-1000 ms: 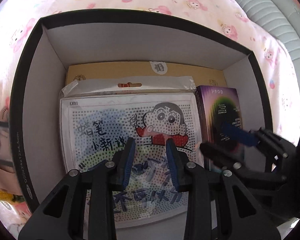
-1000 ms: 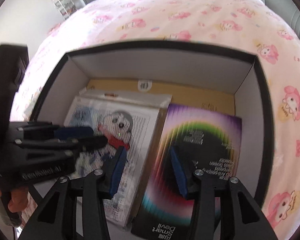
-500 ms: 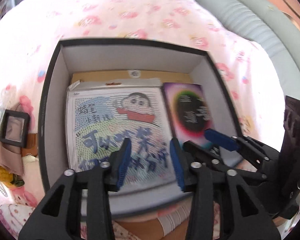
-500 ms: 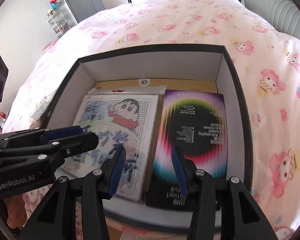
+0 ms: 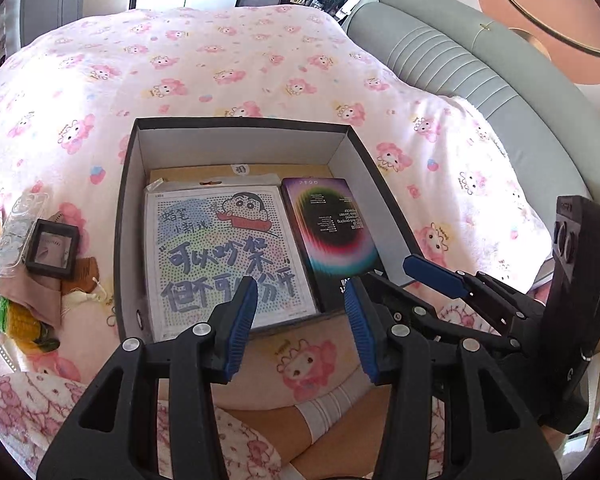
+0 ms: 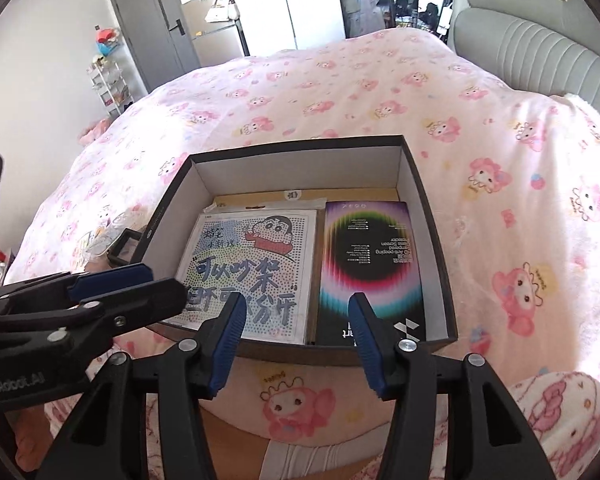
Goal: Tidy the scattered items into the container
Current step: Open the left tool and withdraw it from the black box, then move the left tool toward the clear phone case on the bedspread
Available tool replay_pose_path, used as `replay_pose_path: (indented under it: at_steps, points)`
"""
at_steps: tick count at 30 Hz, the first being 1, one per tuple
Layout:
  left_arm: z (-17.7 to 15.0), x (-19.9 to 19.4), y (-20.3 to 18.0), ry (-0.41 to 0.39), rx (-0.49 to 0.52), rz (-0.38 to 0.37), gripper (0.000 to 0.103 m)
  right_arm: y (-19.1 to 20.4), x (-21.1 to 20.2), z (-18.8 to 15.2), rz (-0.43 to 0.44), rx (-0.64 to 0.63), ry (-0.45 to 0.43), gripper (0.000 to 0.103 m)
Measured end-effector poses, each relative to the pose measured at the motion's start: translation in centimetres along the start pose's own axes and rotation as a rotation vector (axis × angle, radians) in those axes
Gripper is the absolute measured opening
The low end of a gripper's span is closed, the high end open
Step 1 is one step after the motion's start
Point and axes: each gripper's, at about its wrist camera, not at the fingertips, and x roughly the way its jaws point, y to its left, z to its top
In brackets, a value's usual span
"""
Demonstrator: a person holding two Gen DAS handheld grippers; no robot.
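Observation:
A black box with white inner walls (image 5: pixel 130 216) (image 6: pixel 420 184) sits on the pink bed. Inside lie a cartoon bead-art pack (image 5: pixel 220 252) (image 6: pixel 248 268) on the left and a dark rainbow screen-protector package (image 5: pixel 334 228) (image 6: pixel 370 264) on the right. My left gripper (image 5: pixel 300 320) is open and empty, above the box's near edge. My right gripper (image 6: pixel 296 336) is open and empty, also at the near edge. Each gripper shows in the other's view: the right one at the right (image 5: pixel 440 280), the left one at the left (image 6: pixel 112 284).
Left of the box lie a black square frame case (image 5: pixel 52 254), a clear phone case (image 5: pixel 18 228), a brown comb (image 5: pixel 80 280) and a yellow-green toy (image 5: pixel 20 320). A grey padded headboard (image 5: pixel 480 80) runs along the right. The person's legs are under the grippers.
Both grippers have pulled back and up out of the box, empty. The box and its two items now appear smaller and farther away.

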Motion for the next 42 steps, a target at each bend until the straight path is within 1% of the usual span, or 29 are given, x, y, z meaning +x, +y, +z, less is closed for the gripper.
replay_pose_path:
  at_steps: [5,10,14,16,21,24,26,29,30,32,34,35,39,42]
  points:
    - [-0.5,-1.2,0.8,-0.015,0.001,0.007,0.046,0.8,-0.8,0.0,0.044,0.027,-0.012,0.049]
    - [-1.3,-3.1,3.2,-0.037,-0.022,0.037,0.046,4.1,-0.5,0.2,0.057,-0.022,-0.013,0.049]
    - [-1.8,-4.6,6.9,-0.037,-0.083,0.032,0.045,7.9,0.2,0.6,0.068,-0.063,-0.006,0.049]
    - [-2.2,-5.6,8.8,-0.047,-0.110,0.037,0.045,9.9,0.7,0.9,0.097,-0.096,0.000,0.049]
    - [-3.5,-8.0,14.0,-0.087,-0.205,0.058,0.044,15.3,2.9,1.7,0.211,-0.190,0.050,0.049]
    - [-4.5,-8.8,17.3,-0.103,-0.277,0.075,0.044,18.9,4.4,1.9,0.230,-0.269,0.073,0.049]
    - [-5.0,-9.1,19.4,-0.107,-0.314,0.089,0.044,20.9,5.6,2.0,0.249,-0.300,0.096,0.049]
    - [-5.3,-8.8,22.3,-0.099,-0.361,0.115,0.044,23.4,7.8,2.0,0.283,-0.331,0.141,0.049]
    - [-5.3,-8.5,23.4,-0.095,-0.382,0.113,0.044,23.9,8.6,2.1,0.308,-0.329,0.157,0.049]
    - [-4.9,-7.9,25.8,-0.093,-0.429,0.124,0.044,24.6,10.3,2.5,0.360,-0.296,0.199,0.049]
    - [-4.1,-7.3,28.2,-0.097,-0.461,0.158,0.044,25.0,12.4,3.3,0.368,-0.240,0.235,0.049]
    - [-3.7,-6.8,29.5,-0.096,-0.482,0.162,0.044,25.1,13.3,3.6,0.373,-0.218,0.244,0.049]
    - [-2.0,-4.3,34.9,-0.083,-0.570,0.131,0.044,25.8,17.5,4.5,0.392,-0.162,0.313,0.049]
    - [-1.2,-2.0,37.3,-0.050,-0.599,0.121,0.044,26.6,20.0,4.5,0.408,-0.149,0.364,0.049]
